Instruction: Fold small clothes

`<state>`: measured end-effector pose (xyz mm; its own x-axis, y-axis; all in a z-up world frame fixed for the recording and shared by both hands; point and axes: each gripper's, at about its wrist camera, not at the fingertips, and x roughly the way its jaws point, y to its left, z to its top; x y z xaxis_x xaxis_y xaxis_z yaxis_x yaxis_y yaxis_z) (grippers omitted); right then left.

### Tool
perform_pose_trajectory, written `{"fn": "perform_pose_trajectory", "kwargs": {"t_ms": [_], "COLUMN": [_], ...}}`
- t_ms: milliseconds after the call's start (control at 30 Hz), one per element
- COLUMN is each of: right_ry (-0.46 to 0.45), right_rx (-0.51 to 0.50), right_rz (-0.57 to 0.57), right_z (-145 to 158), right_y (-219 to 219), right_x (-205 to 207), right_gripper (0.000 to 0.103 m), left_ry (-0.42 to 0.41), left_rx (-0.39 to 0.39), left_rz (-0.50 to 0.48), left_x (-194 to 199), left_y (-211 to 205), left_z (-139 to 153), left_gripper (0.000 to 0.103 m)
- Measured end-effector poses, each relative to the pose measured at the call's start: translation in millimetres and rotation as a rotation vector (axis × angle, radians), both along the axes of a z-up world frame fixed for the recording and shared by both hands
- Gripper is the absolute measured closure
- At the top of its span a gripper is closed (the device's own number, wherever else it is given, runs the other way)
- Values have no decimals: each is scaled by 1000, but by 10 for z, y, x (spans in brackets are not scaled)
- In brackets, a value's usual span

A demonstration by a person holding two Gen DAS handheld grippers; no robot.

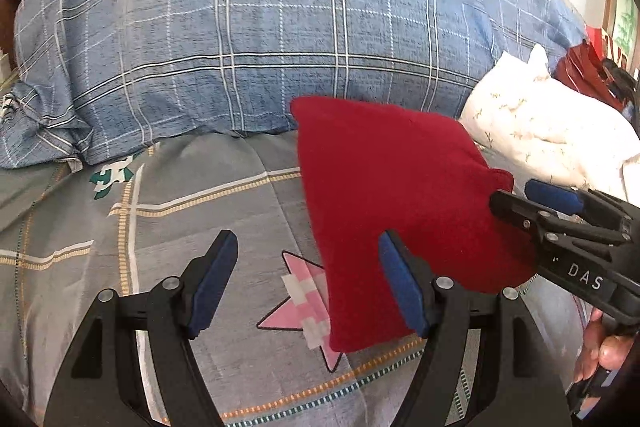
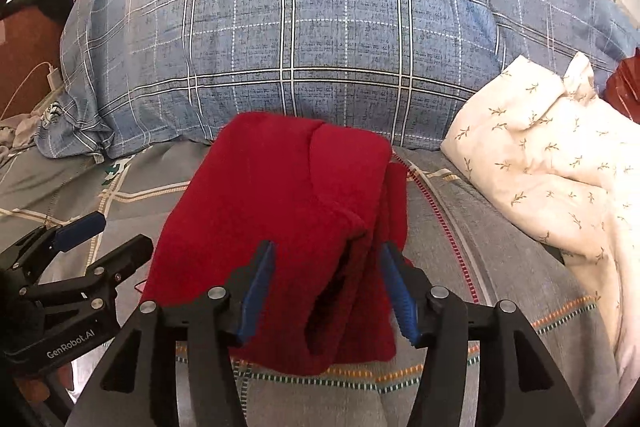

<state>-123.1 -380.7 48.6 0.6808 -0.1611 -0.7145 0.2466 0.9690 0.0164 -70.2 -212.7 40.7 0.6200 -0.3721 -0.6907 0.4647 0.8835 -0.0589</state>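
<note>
A folded red knitted garment point(image 1: 400, 203) lies on the grey patterned bedspread point(image 1: 200, 211). In the right wrist view the red garment point(image 2: 280, 219) shows stacked folded layers, its near end between my fingers. My left gripper point(image 1: 308, 279) is open and empty, just left of the garment, its right finger over the garment's near edge. My right gripper point(image 2: 326, 291) is open, its jaws straddling the garment's near end without pinching it. The right gripper also shows in the left wrist view point(image 1: 532, 203), open at the garment's right side. The left gripper shows in the right wrist view point(image 2: 104, 235), open.
A big blue plaid pillow point(image 1: 260, 35) lies across the back of the bed. A white floral pillow point(image 2: 552, 147) lies at the right. Red bags point(image 1: 584, 67) stand at the far right. A charger and cable point(image 2: 50, 75) sit at the far left.
</note>
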Motion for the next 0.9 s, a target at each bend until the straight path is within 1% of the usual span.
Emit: {"fn": "perform_pose_trajectory", "kwargs": {"t_ms": [100, 200, 300, 600, 767, 900], "right_ry": [-11, -20, -15, -17, -13, -11], "right_rx": [-6, -11, -21, -35, -31, -7], "right_rz": [-4, -6, -11, -20, -20, -30], "right_z": [39, 62, 72, 80, 64, 43], "right_y": [11, 32, 51, 66, 38, -29], "right_x": [-39, -69, -86, -116, -115, -116], "right_gripper": [42, 42, 40, 39, 39, 39], "left_ry": [-9, -16, -23, -23, -25, -37], "left_rx": [-10, -25, -38, -35, -35, -46], "left_rz": [11, 20, 23, 9, 13, 28], "left_x": [-11, -22, -35, -87, -95, -85], "left_y": [39, 71, 84, 19, 0, 19], "left_z": [29, 65, 99, 111, 105, 99], "left_gripper": [30, 30, 27, 24, 23, 22]}}
